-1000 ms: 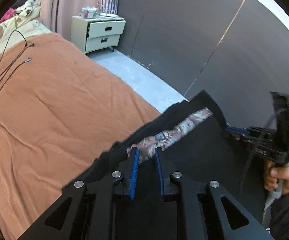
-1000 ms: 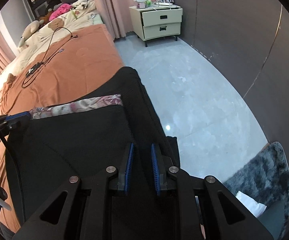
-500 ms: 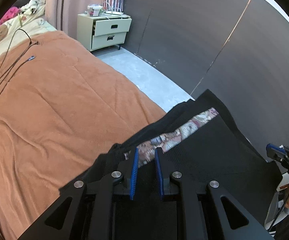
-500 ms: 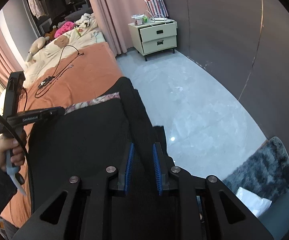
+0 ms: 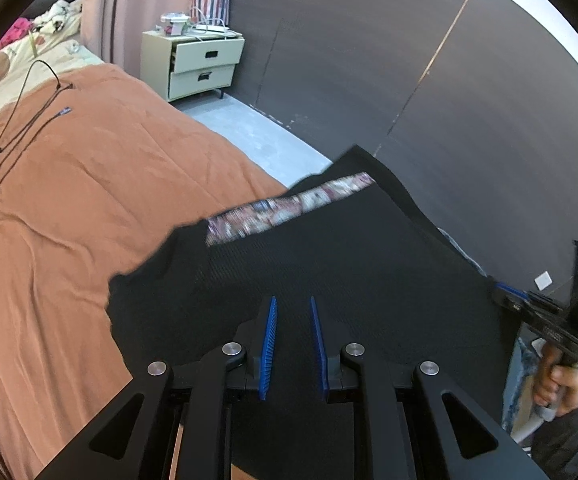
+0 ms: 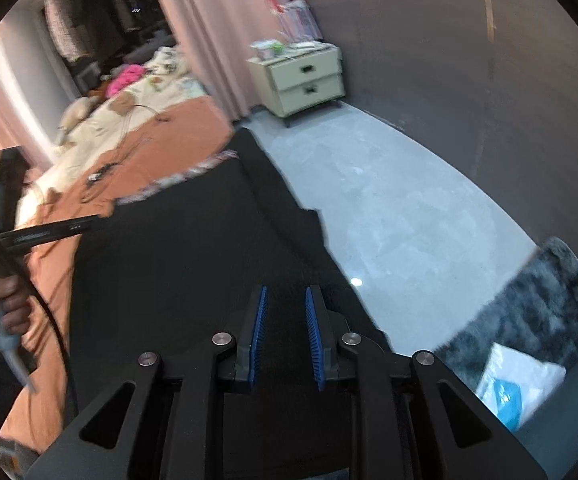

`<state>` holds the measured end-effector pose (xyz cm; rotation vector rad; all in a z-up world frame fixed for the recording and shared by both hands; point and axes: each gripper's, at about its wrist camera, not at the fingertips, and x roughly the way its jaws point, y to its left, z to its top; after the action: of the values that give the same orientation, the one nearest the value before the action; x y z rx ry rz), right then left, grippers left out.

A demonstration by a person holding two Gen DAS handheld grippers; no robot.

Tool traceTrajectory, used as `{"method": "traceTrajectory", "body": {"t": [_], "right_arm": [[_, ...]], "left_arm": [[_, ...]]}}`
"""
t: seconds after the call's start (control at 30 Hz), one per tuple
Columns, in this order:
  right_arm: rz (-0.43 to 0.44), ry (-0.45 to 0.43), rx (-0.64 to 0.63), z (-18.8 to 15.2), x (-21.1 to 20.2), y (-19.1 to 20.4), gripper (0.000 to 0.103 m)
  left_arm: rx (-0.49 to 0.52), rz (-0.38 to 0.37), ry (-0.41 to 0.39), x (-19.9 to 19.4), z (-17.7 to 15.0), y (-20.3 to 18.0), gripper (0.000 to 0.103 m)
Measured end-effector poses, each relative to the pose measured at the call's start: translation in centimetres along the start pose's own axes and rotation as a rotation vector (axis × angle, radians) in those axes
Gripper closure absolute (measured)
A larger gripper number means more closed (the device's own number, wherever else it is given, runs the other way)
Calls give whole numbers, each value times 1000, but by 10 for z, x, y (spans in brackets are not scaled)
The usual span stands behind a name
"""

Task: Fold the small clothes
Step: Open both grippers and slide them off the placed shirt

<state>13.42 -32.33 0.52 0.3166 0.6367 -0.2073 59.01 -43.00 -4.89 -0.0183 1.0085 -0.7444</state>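
Left wrist view: the left gripper (image 5: 292,312) has its fingers clamped on the black garment (image 5: 329,256), held up beside the bed (image 5: 89,200). Right wrist view: the right gripper (image 6: 285,304) pinches the opposite edge; best keep both hands level and taut while laying it down.

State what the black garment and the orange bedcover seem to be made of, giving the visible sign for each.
Black garment: looks like a matte knit fabric, with a fine ribbed weave showing; it hangs limp. Orange bedcover: probably a soft, brushed cloth, with gentle creases and a faint sheen.
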Motion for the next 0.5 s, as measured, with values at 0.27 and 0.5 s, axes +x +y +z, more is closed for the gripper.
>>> {"method": "traceTrajectory", "body": {"t": [0.27, 0.5], "right_arm": [[-25, -17, 129, -25, -3, -24, 86], [-84, 17, 122, -42, -30, -12, 86]], "left_arm": [[-41, -29, -27, -26, -29, -4, 66], [-59, -19, -20, -43, -48, -11, 65]]}}
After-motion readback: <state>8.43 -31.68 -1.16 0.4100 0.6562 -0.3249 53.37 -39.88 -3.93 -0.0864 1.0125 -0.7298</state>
